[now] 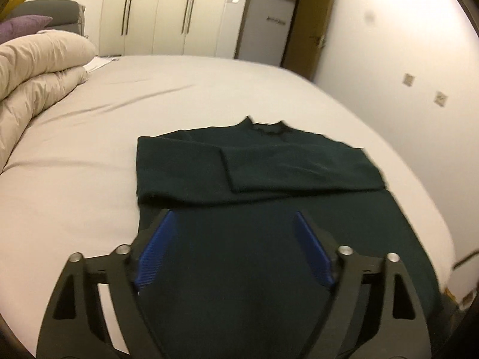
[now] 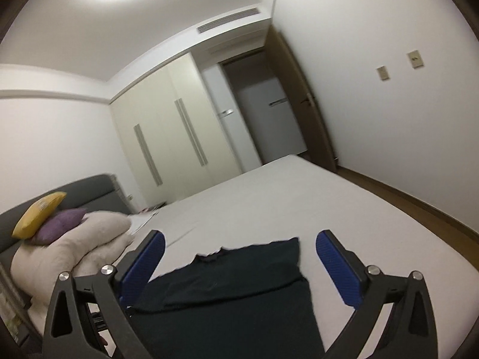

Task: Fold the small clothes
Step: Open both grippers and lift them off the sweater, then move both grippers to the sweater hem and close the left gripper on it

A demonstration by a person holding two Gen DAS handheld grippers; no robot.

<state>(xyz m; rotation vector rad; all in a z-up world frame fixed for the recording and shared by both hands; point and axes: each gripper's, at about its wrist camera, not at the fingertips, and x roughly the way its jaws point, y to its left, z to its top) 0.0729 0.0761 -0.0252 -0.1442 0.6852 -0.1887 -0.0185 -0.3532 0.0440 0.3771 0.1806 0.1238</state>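
Left wrist: sweater (image 1: 254,179) mid-bed (image 1: 74,179).

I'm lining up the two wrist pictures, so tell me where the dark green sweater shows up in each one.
Left wrist view: the dark green sweater fills the lower middle, its collar toward the far side, sleeves folded across the chest.
Right wrist view: the sweater sits bottom centre, seen between the open jaws, collar pointing up and left.
Shared landmark: the cream wardrobe with long vertical handles, beyond the bed.
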